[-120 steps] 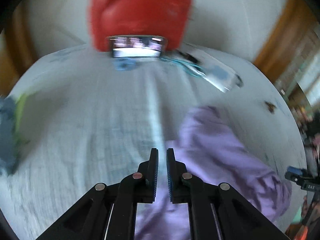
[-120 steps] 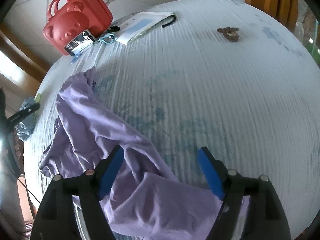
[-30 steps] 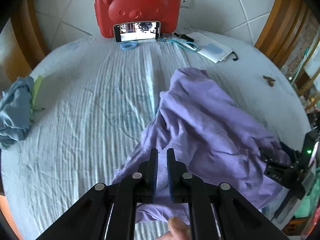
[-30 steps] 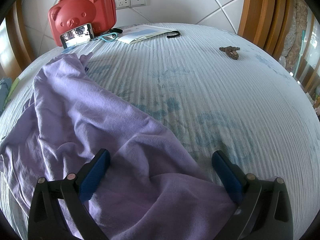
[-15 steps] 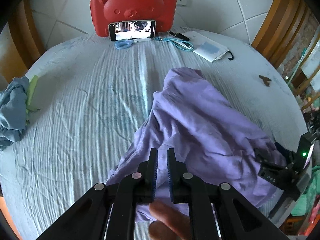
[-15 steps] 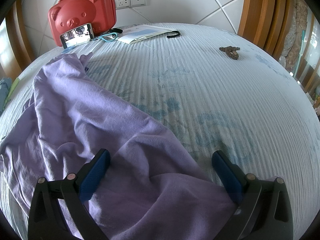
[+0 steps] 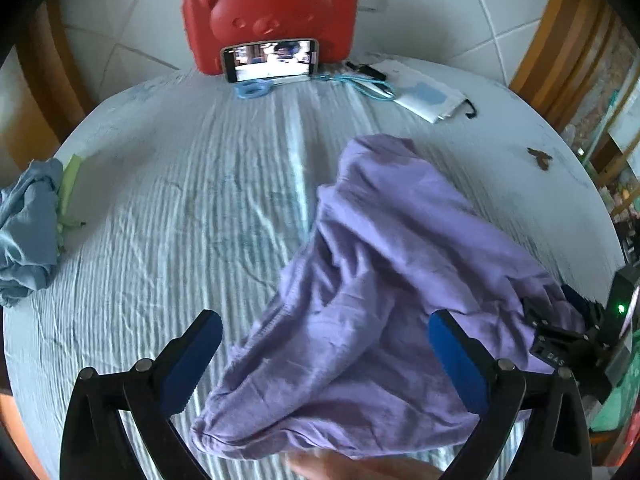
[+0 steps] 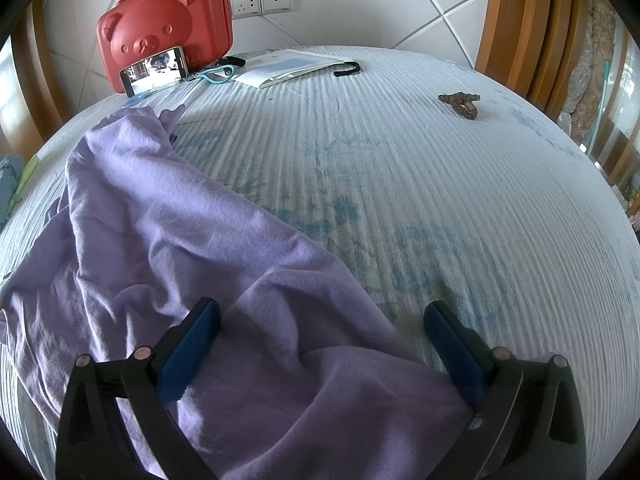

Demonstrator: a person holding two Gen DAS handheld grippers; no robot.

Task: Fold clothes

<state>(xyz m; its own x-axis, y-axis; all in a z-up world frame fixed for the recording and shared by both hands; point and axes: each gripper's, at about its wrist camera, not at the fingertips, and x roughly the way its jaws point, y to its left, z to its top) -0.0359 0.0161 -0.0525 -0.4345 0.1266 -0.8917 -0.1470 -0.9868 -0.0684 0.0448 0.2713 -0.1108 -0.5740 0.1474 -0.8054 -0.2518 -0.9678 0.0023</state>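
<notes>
Setting: white diagonally tiled wall with wooden frames at either side; in front of it a round table [image 8: 420, 184] under a pale ribbed cloth with a faint blue print.

Task item: purple garment [image 7: 384, 292], crumpled and unfolded, lying on the near part of the table, running from near the middle toward the near edge and spreading under both grippers. In the right wrist view it covers the lower left of the cloth [image 8: 192, 248].

Left gripper [image 7: 324, 356]: jaws wide apart, blue pads either side of the garment, gripping nothing. A bare finger shows at the bottom edge of this view.

Right gripper [image 8: 320, 344]: jaws likewise spread wide, garment lying between and beneath them, not clamped. Its body is seen in the left wrist view at the right, with a green light lit and white lettering too small to read.

Other items:
- Red bear-faced case [image 8: 164, 28], upright at the far edge against the wall.
- Phone [image 7: 270, 59], screen lit, leaning on the case; screen content unreadable.
- Blue cord [image 7: 360, 85] just beside the phone.
- White packet [image 8: 296, 66] with a blue panel; print illegible.
- Small brown object [image 8: 460, 105], right side, well apart from the garment.
- Blue cloth [image 7: 26, 228], bunched at the left edge.
- Wall sockets [image 8: 262, 0] behind the case.
</notes>
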